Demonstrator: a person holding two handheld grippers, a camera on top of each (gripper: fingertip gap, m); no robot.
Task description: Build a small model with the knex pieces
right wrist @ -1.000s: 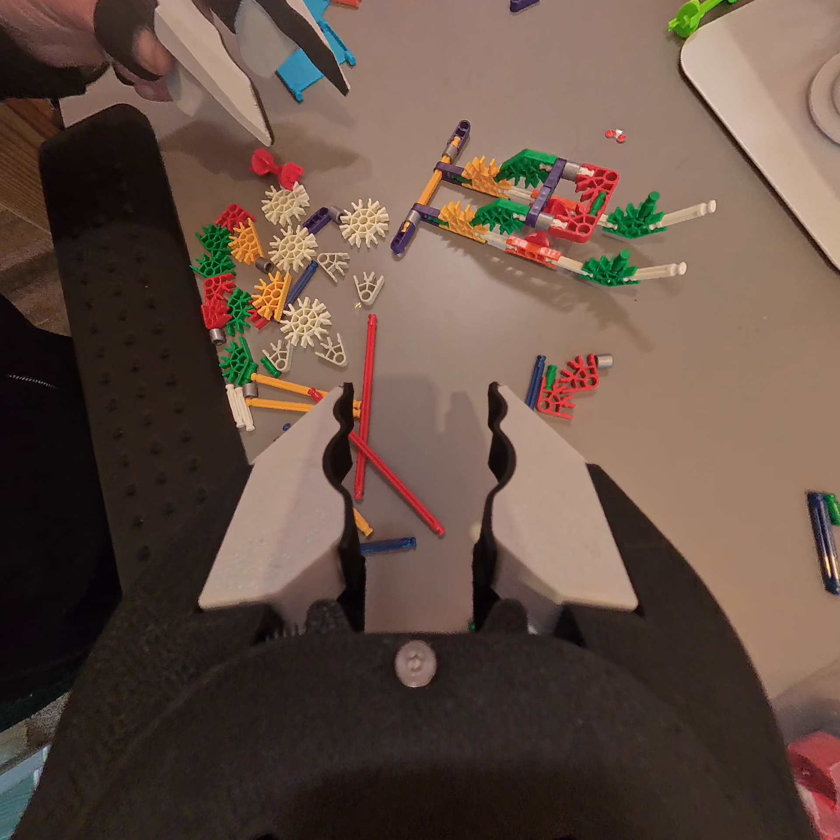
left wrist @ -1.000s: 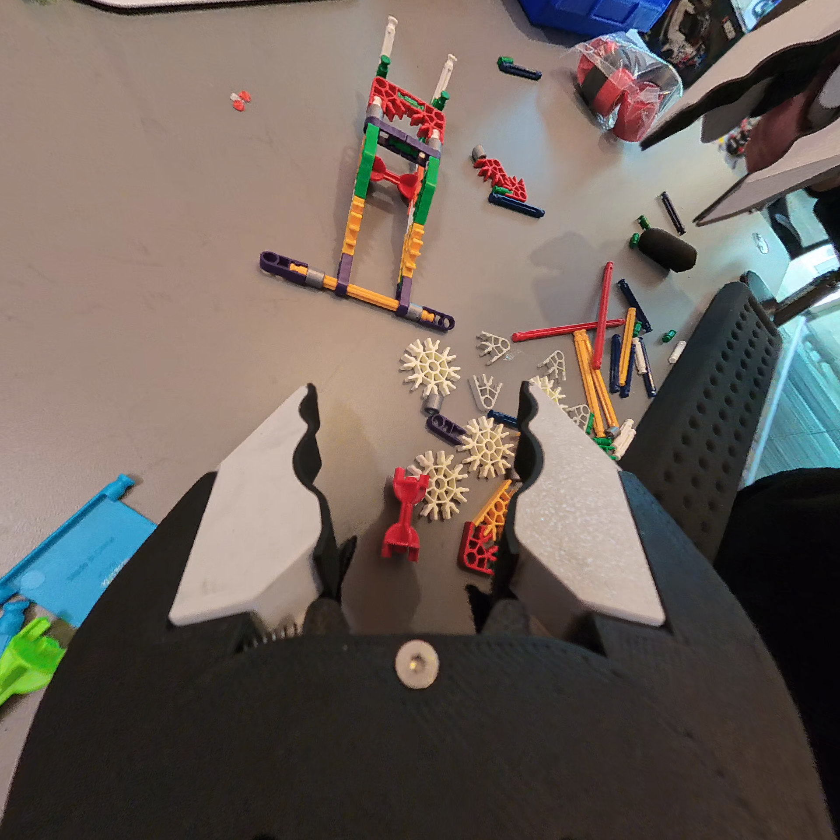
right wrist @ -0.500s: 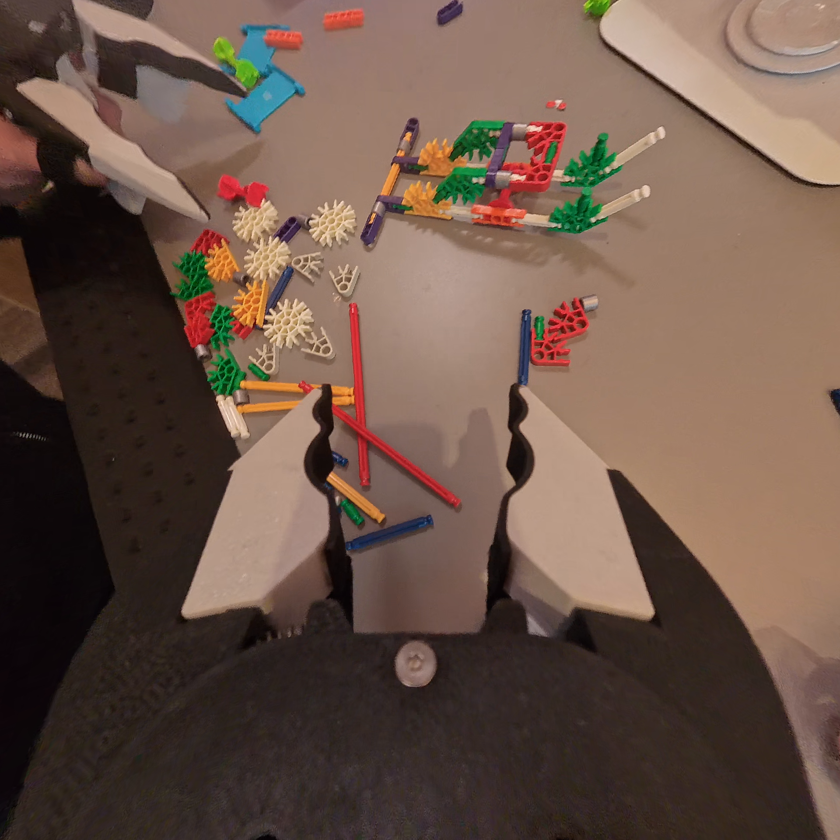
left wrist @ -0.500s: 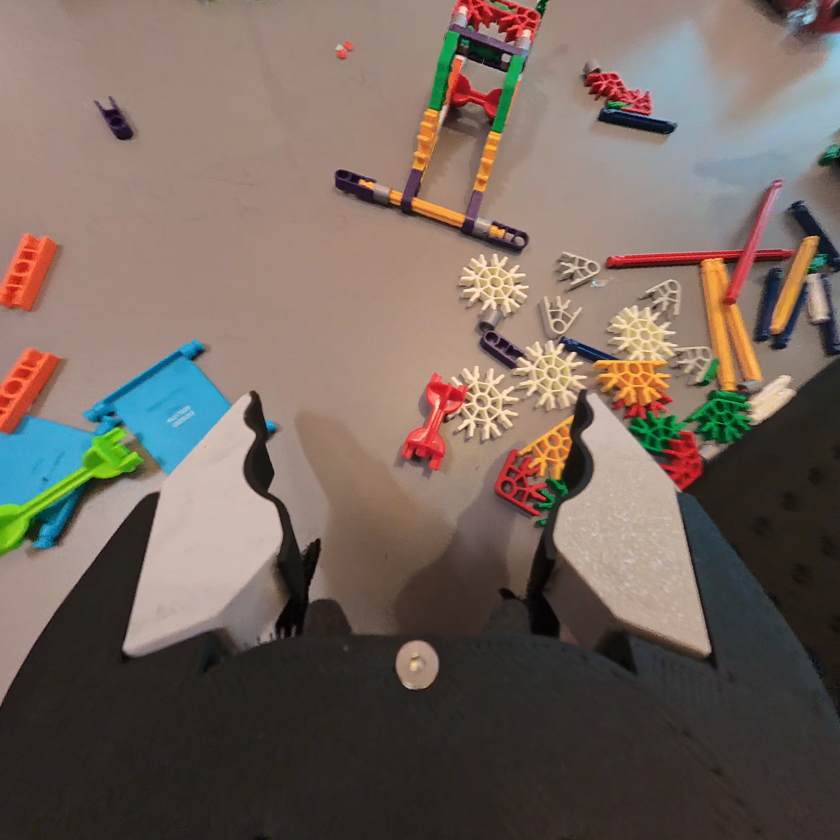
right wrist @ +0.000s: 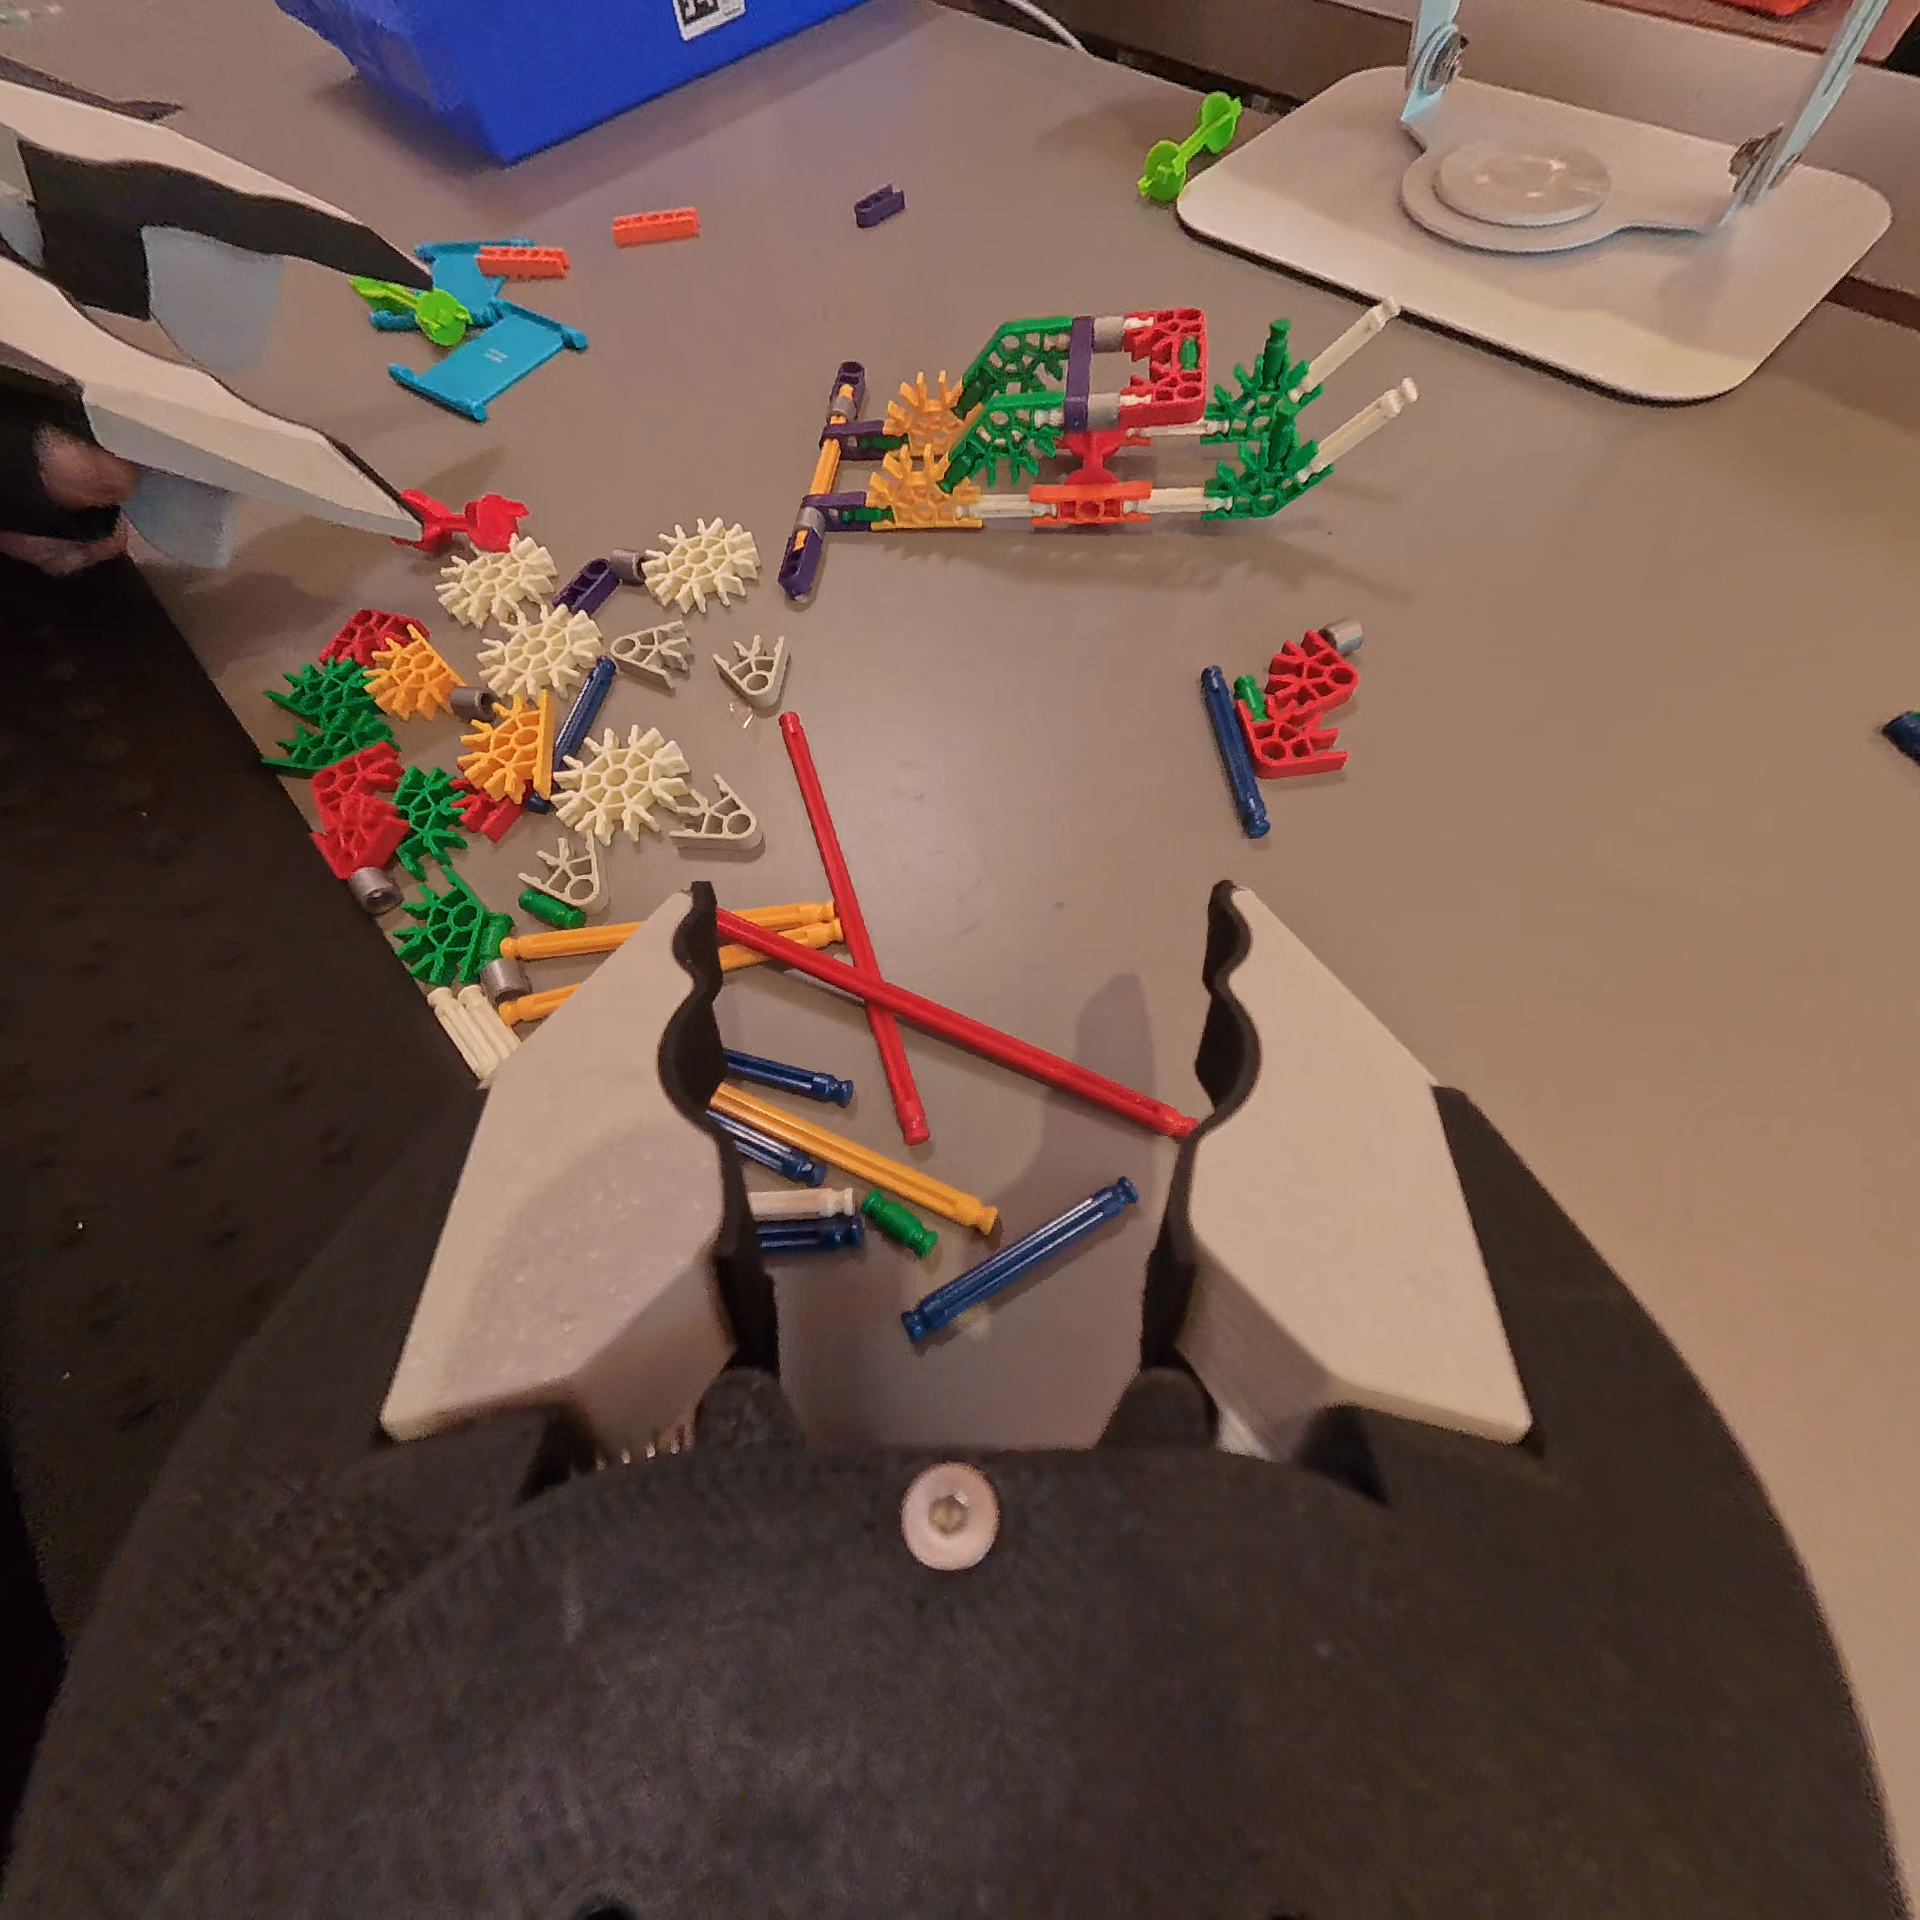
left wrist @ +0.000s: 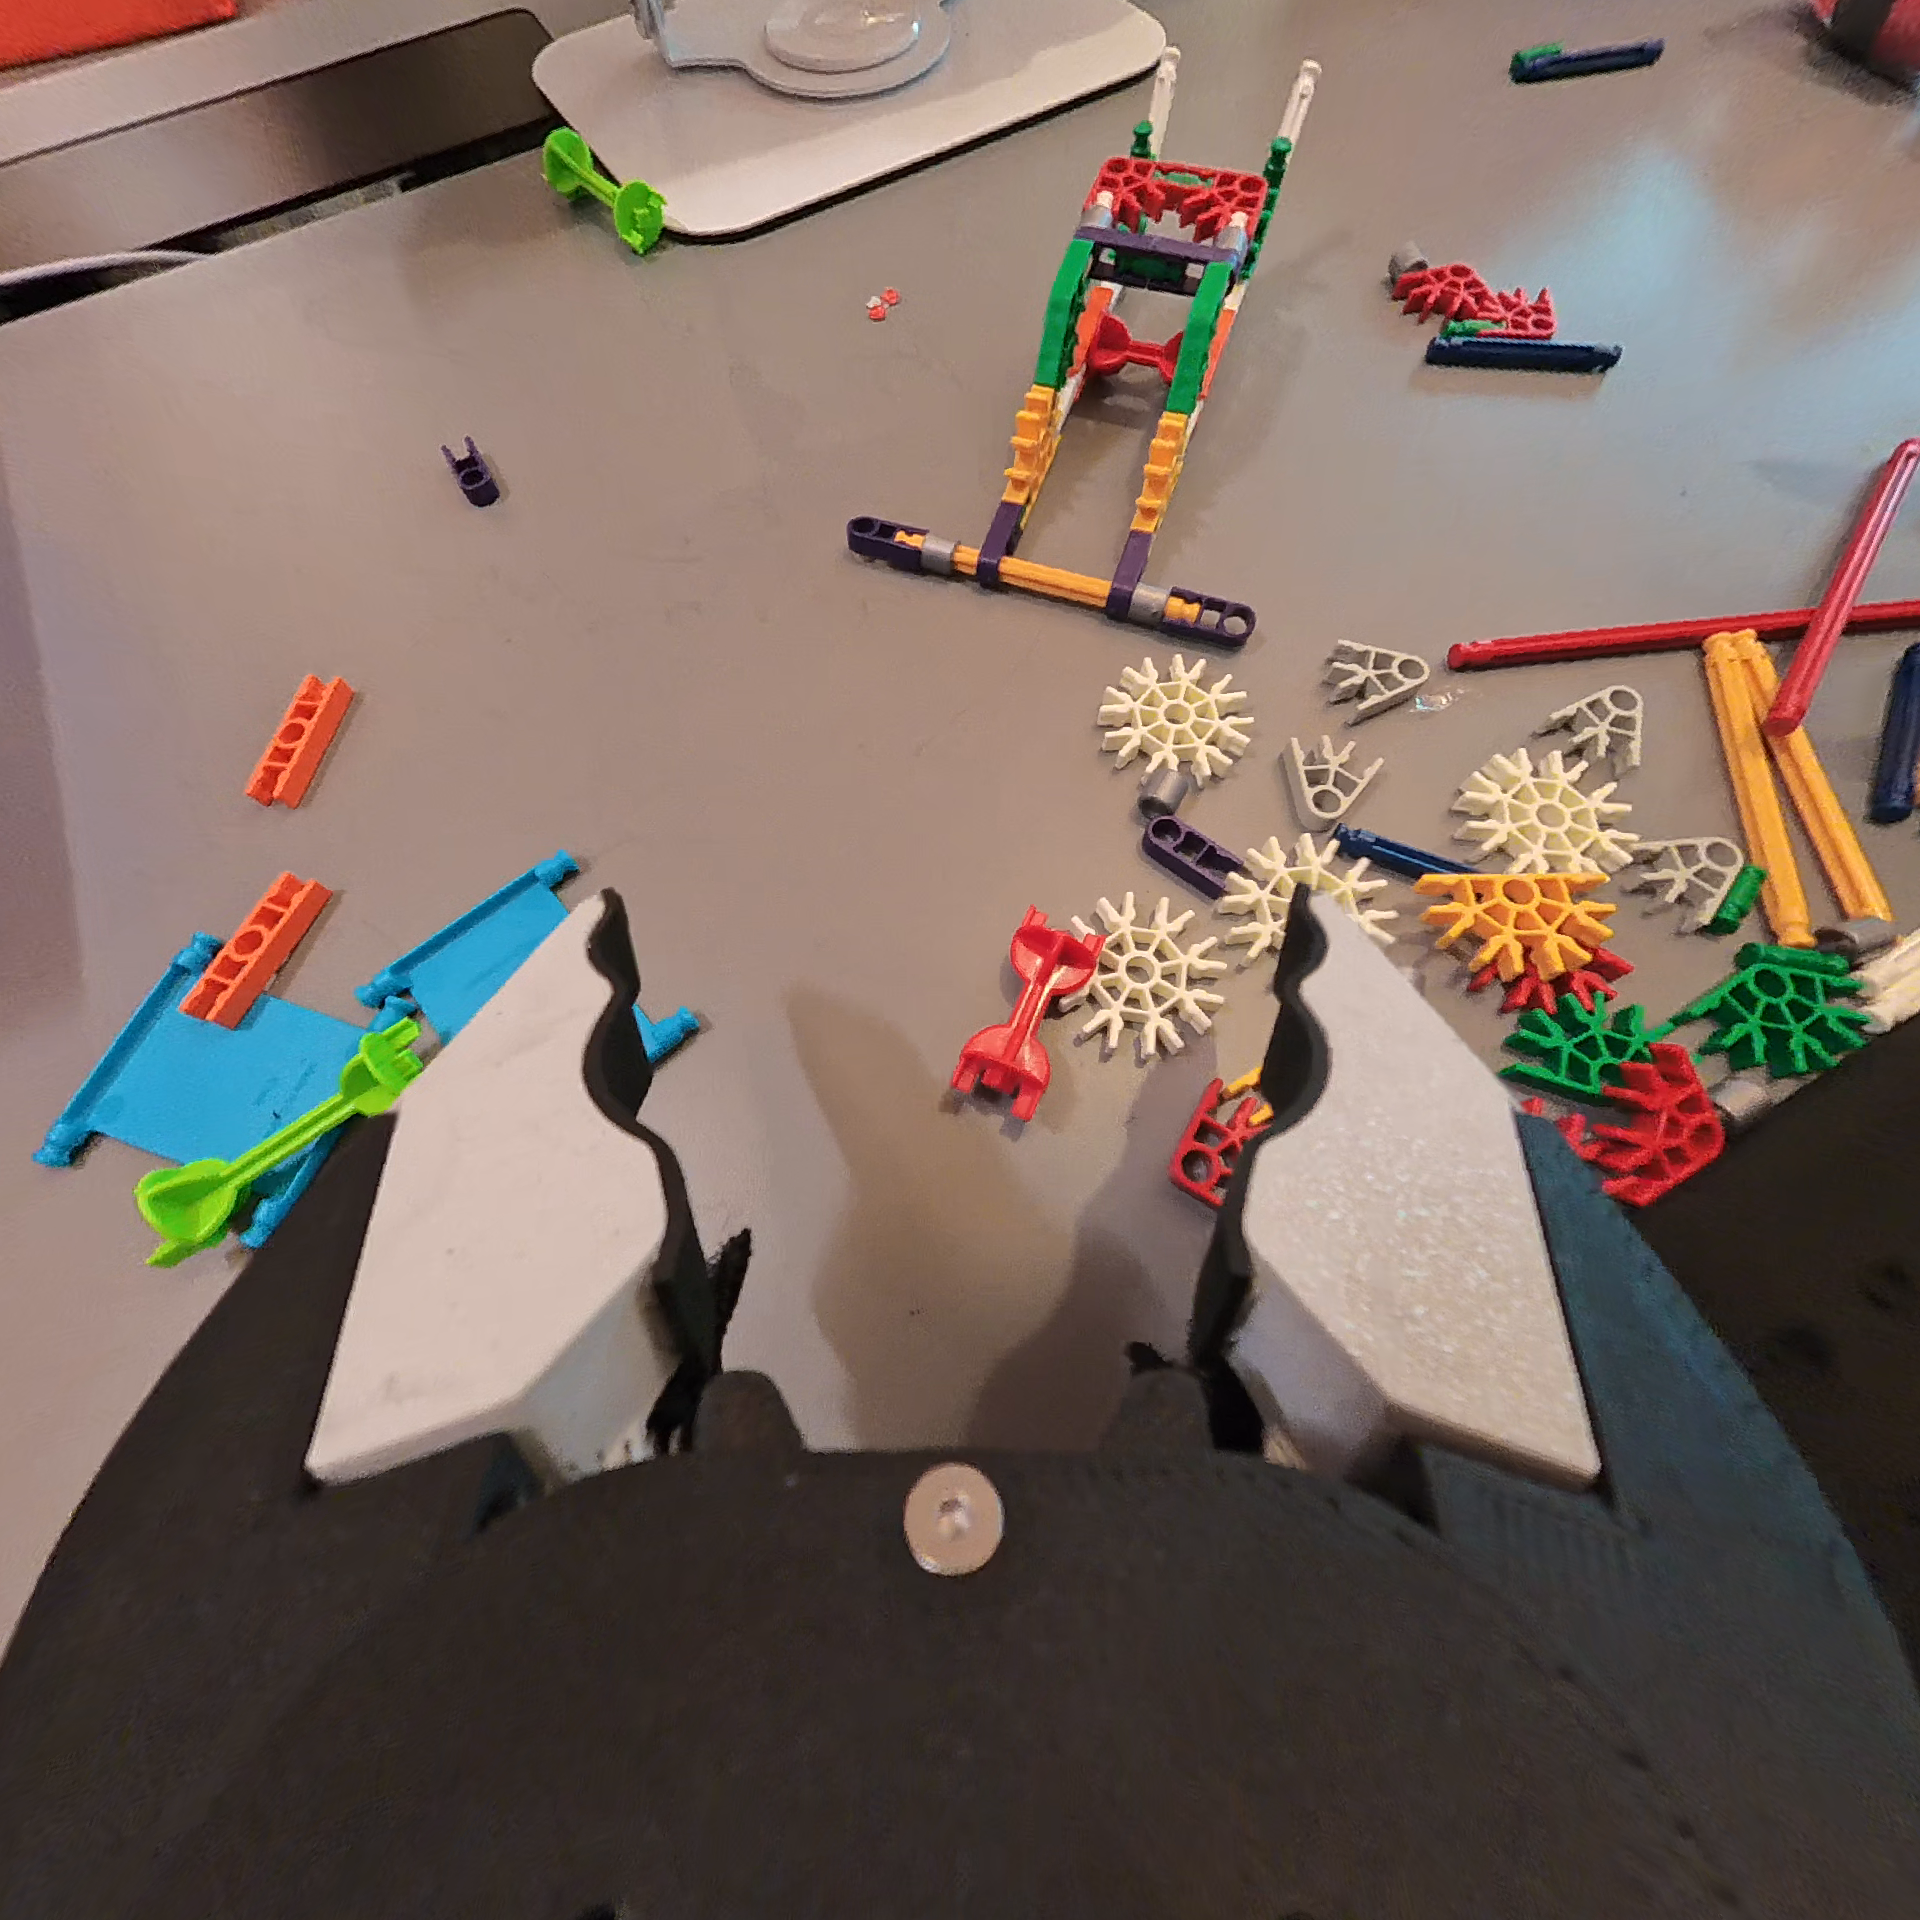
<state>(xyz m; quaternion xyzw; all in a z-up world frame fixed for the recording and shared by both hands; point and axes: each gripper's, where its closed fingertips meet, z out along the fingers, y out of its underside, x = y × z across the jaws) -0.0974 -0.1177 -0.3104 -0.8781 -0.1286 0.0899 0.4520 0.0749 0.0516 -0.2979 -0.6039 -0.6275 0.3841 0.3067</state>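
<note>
Two grippers hover over a grey tabletop (left wrist: pixel 623 644) strewn with plastic construction-toy pieces, and we take the half-built multicoloured rod-and-connector frame (left wrist: pixel 1127 416) as our landmark. Our left gripper (left wrist: pixel 956 925) has its grey fingers spread wide and holds nothing. It hangs nearer us than the frame, above bare table. Closest to it is a small red spool-shaped connector (left wrist: pixel 1023 1023), lying flat between the fingertips and nearer the right one, beside a white snowflake-shaped connector (left wrist: pixel 1143 977). On the far-left side of the frame from that spool lie flat blue panels (left wrist: pixel 208 1081) with a lime-green rod (left wrist: pixel 281 1132) and an orange grooved block (left wrist: pixel 255 951) resting on them.

Our right gripper (right wrist: pixel 961 894) is likewise wide open and empty. It sits nearer us than the frame (right wrist: pixel 1091 426), over a loose heap of rods: two long red rods (right wrist: pixel 852 925) crossed over each other, yellow rods (right wrist: pixel 852 1158) and short blue rods (right wrist: pixel 1018 1257) below them. The pieces look roughly sorted, connectors piled to the frame's near left and rods nearer us still, likely so each kind is easy to reach. In this view the left gripper (right wrist: pixel 416 395) shows with its lower fingertip just beside the red spool (right wrist: pixel 468 520); contact we cannot tell.
</note>
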